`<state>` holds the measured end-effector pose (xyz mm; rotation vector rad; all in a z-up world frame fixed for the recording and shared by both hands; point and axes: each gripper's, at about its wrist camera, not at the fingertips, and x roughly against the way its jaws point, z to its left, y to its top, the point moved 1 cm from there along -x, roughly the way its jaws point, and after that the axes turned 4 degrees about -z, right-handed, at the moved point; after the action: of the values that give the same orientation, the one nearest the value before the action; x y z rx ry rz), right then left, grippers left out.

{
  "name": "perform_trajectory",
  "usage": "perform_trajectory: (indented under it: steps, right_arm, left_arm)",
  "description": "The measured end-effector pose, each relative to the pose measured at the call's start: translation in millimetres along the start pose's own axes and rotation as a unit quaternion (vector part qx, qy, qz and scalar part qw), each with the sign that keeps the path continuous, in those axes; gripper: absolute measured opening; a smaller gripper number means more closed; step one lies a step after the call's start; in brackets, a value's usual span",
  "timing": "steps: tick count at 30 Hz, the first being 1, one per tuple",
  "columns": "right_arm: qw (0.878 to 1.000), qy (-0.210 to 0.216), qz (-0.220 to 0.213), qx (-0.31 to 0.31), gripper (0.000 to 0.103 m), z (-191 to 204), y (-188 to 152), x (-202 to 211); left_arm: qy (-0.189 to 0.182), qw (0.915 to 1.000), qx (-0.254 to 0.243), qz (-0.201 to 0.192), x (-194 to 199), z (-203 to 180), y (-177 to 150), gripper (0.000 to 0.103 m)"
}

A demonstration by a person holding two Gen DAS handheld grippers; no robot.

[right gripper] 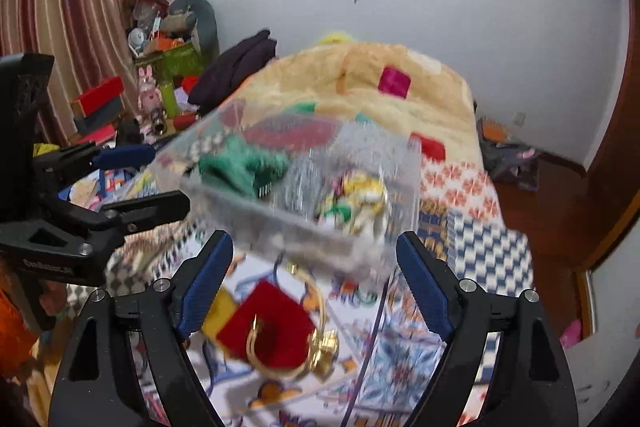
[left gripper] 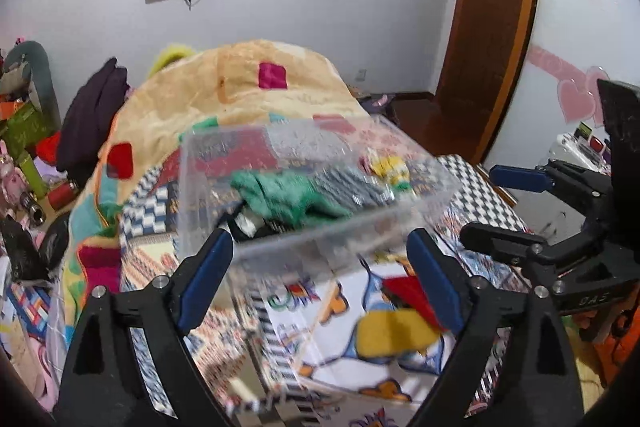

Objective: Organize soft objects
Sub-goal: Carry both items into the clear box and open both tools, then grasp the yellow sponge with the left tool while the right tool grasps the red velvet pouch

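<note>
A clear plastic box [left gripper: 200, 195] stands on the patterned bed, just ahead of my left gripper [left gripper: 320, 267]. It holds a green cloth [left gripper: 288, 195], a grey striped cloth [left gripper: 352, 183] and a yellow-white soft item [left gripper: 390, 167]. My left gripper is open and empty, its jaws wide on either side of the box's near edge. My right gripper [right gripper: 316, 263] is open and empty just before the same box [right gripper: 404, 183], which shows the green cloth [right gripper: 240, 167] and the yellow-white item [right gripper: 360, 191]. The right gripper shows in the left wrist view [left gripper: 504, 211], the left gripper in the right wrist view [right gripper: 140, 183].
A folded peach quilt [left gripper: 240, 87] is piled behind the box. A dark garment [left gripper: 92, 115] lies at its left. A red pouch [right gripper: 268, 331] with gold rings [right gripper: 320, 347] lies on the bed under my right gripper. Clutter fills the left corner. A wooden door [left gripper: 492, 27] is right.
</note>
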<state>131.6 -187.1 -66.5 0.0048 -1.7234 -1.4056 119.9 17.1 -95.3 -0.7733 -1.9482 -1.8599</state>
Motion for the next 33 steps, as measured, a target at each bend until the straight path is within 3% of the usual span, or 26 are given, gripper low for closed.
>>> perform_trajectory:
  steps: [9, 15, 19, 23, 25, 27, 33]
  right_arm:
    - [0.995, 0.005, 0.093, -0.016, 0.081, -12, -47, -34]
    - [0.993, 0.018, 0.118, -0.020, 0.056, -13, -59, -39]
    - [0.991, 0.031, 0.124, -0.023, 0.037, -11, -61, -34]
    - [0.992, 0.034, 0.124, -0.020, 0.033, -10, -67, -32]
    - [0.992, 0.035, 0.120, -0.022, 0.025, -10, -66, -30]
    - [0.993, 0.032, 0.113, -0.027, 0.019, -11, -66, -26]
    - [0.995, 0.021, 0.095, -0.030, 0.017, -11, -60, -19]
  left_arm:
    - [-0.017, 0.9979, 0.000, 0.063, -23, -14, -39, 0.089]
    - [-0.025, 0.9958, -0.007, 0.088, -34, -25, -58, 0.087]
    - [-0.041, 0.9950, 0.000, 0.091, -36, -27, -62, 0.075]
    - [-0.073, 0.9924, 0.019, 0.097, -39, -24, -63, 0.056]
    - [-0.092, 0.9904, 0.028, 0.100, -41, -25, -64, 0.045]
    - [-0.096, 0.9901, 0.031, 0.098, -41, -25, -64, 0.042]
    - [-0.084, 0.9924, 0.023, 0.087, -31, -28, -64, 0.036]
